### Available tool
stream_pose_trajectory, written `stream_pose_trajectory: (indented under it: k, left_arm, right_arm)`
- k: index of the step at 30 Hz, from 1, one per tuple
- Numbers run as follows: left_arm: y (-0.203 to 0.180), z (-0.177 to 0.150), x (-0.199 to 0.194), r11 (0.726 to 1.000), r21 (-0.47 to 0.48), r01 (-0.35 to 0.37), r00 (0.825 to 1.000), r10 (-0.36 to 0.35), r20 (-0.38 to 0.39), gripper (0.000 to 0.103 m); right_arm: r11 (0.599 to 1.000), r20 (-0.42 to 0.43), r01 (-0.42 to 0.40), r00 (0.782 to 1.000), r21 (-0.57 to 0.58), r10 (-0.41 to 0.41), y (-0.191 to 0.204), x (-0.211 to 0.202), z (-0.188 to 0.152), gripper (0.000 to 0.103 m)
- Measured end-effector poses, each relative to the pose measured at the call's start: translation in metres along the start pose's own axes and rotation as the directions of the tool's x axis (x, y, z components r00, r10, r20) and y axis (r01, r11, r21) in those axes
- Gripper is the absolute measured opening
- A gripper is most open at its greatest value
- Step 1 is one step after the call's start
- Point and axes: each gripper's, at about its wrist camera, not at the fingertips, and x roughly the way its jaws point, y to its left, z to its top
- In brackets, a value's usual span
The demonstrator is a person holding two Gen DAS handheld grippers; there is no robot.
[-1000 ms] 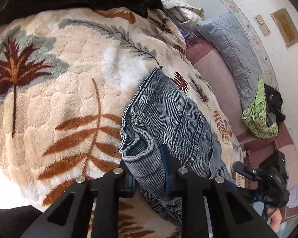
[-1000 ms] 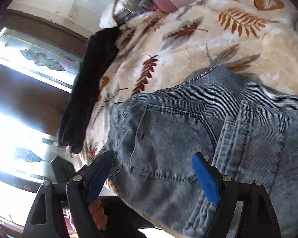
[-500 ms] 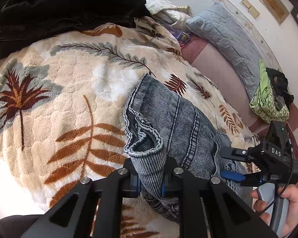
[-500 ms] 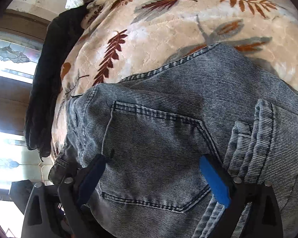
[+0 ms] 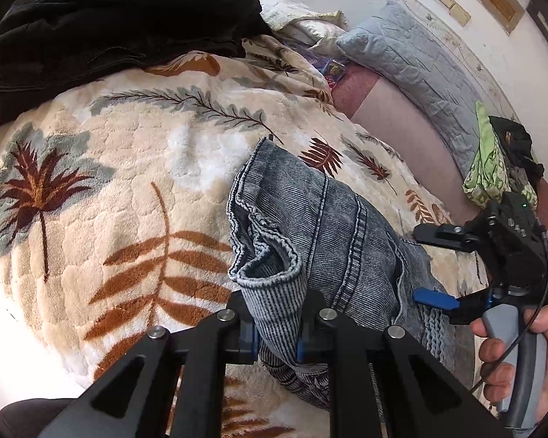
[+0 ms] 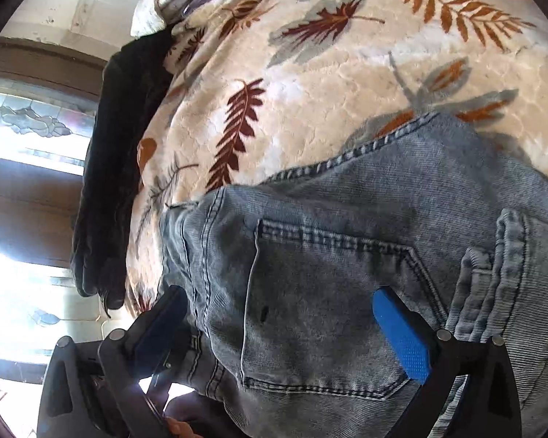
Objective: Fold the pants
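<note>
Since a second ago my left gripper (image 5: 277,332) has clamped tight on the ribbed denim hem of the pants (image 5: 321,241), bunched at frame centre on the plush leaf-print blanket (image 5: 128,189). My right gripper (image 6: 274,328) stays spread wide over the back pocket (image 6: 332,306).

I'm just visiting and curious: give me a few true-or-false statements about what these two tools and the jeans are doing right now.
1. The left tool is clamped on a fold of the jeans. True.
2. The right tool is shut tight. False: its jaws stand wide apart over the back pocket.
3. The jeans lie on a leaf-patterned blanket. True.
4. The dark garment covers the jeans. False: it lies apart, at the blanket's far edge.
</note>
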Motion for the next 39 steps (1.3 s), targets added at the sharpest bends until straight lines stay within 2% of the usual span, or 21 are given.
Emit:
stream_pose_trajectory:
  k: [2,4,7,9,14,20,22,23,26,29,32,35,39]
  left_arm:
    - [-0.003,-0.001,0.0,1.0,0.015,-0.01,1.0,0.01,0.006,0.014]
    - [-0.005,-0.003,-0.001,0.999,0.038,-0.027,0.999,0.026,0.018,0.014]
    - [-0.006,-0.003,-0.001,0.998,0.052,-0.037,0.999,0.036,0.022,0.014]
    - [-0.006,-0.003,-0.001,0.998,0.052,-0.04,0.999,0.039,0.023,0.014]
    - [-0.012,-0.004,-0.001,0.995,0.077,-0.061,0.998,0.059,0.037,0.014]
    - [-0.013,-0.005,0.0,0.993,0.087,-0.078,0.996,0.075,0.042,0.014]
    - [-0.015,-0.006,0.0,0.992,0.093,-0.088,0.995,0.084,0.047,0.014]
    - [-0.016,-0.006,0.001,0.991,0.096,-0.092,0.995,0.087,0.049,0.014]
    - [-0.02,-0.006,0.0,0.988,0.116,-0.107,0.993,0.101,0.056,0.014]
    - [-0.027,-0.004,-0.003,0.982,0.144,-0.119,0.991,0.11,0.069,0.014]
    - [-0.036,-0.003,-0.005,0.977,0.165,-0.137,0.989,0.125,0.08,0.013]
    - [-0.048,-0.001,-0.012,0.97,0.193,-0.149,0.986,0.133,0.096,0.012]
    - [-0.076,0.001,-0.026,0.952,0.26,-0.163,0.982,0.132,0.134,0.011]
  right_arm:
    - [1.0,-0.071,0.018,0.997,0.006,-0.017,-0.012,0.024,0.003,0.103]
    - [1.0,-0.054,0.015,0.998,-0.003,-0.015,-0.007,0.015,0.003,0.103]
    - [0.999,-0.02,-0.046,0.999,0.002,0.046,-0.009,-0.009,-0.002,0.103]
    - [0.999,-0.002,-0.04,0.999,0.006,0.04,-0.021,-0.023,-0.011,0.103]
    - [0.988,0.028,-0.152,0.988,0.039,0.151,-0.057,-0.054,-0.045,0.102]
    - [0.976,0.063,-0.209,0.977,0.059,0.206,-0.085,-0.091,-0.074,0.103]
    - [0.972,0.057,-0.216,0.976,0.089,0.212,-0.097,-0.082,-0.078,0.103]
    - [0.971,0.015,-0.212,0.977,0.113,0.212,-0.103,-0.07,-0.079,0.102]
    - [0.961,0.045,-0.25,0.968,0.123,0.246,-0.105,-0.073,-0.08,0.103]
    - [0.953,0.113,-0.283,0.956,0.112,0.271,-0.108,-0.091,-0.086,0.103]
    - [0.954,0.077,-0.27,0.962,0.129,0.262,-0.123,-0.078,-0.092,0.103]
    - [0.935,0.089,-0.328,0.944,0.131,0.319,-0.13,-0.086,-0.093,0.103]
    - [0.921,0.164,-0.365,0.925,0.138,0.342,-0.147,-0.108,-0.096,0.103]
